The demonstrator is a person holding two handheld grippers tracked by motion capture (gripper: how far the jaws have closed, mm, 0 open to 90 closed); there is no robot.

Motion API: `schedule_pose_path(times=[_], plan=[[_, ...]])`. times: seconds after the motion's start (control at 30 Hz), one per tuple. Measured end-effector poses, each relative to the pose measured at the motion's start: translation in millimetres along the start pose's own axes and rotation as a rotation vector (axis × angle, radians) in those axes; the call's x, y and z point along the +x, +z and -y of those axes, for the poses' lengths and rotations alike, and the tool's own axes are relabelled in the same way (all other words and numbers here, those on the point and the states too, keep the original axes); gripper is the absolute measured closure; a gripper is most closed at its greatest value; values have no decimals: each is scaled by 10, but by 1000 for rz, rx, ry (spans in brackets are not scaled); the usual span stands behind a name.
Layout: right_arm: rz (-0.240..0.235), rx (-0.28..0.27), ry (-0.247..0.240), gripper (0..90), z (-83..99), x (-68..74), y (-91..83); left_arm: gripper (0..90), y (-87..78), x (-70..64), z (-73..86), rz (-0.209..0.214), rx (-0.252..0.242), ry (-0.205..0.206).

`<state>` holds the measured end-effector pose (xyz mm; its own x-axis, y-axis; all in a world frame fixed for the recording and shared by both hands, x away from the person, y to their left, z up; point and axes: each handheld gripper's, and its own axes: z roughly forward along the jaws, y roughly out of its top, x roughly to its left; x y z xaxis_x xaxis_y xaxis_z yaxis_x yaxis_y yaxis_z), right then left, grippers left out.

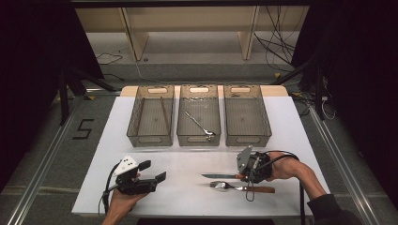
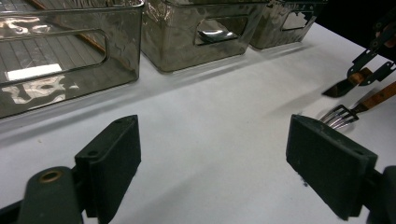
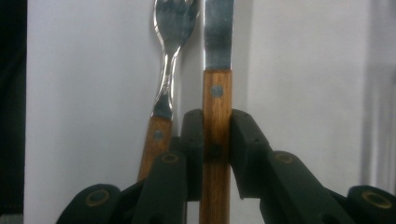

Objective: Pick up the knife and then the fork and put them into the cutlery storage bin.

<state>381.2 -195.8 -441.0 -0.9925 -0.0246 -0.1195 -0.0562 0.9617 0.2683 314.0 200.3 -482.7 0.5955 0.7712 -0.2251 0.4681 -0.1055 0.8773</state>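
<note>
Right gripper (image 3: 217, 140) is clamped on the knife (image 3: 217, 107) handle near the desk's front edge, probably for binning; left gripper (image 2: 212, 163) hangs wide apart.

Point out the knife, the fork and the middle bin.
knife (image 3: 217, 100), right gripper view, on its wooden handle above the jaws.
fork (image 1: 219, 185), high view, on its metal head.
middle bin (image 1: 199, 139), high view, on its near wall.

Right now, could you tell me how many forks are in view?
2: one fork lies on the table beside the knife near the right gripper; another fork rests in the middle bin.
</note>
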Motion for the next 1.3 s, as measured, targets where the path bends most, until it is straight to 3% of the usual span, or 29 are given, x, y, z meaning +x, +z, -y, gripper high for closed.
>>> schedule_pose_path(times=[0.1, 0.27, 0.47, 0.7, 1.0, 1.3], plan=[[29, -40, 54, 768, 7, -19, -64, 178, -1, 1, -1, -1, -2, 1], [88, -138, 185, 768, 16, -99, -182, 177, -5, 6, -1, -3, -3, 1], [104, -231, 327, 768, -4, -163, -325, 177, -10, 8, -1, -4, -5, 1], [141, -336, 538, 768, -10, -338, -475, 177, -15, 12, 1, -5, -12, 4], [170, -404, 763, 768, 3, -605, -557, 177, -18, 15, 1, -7, -12, 6], [216, -439, 877, 768, 17, -848, -636, 177, -18, 14, 1, -7, -12, 7]])
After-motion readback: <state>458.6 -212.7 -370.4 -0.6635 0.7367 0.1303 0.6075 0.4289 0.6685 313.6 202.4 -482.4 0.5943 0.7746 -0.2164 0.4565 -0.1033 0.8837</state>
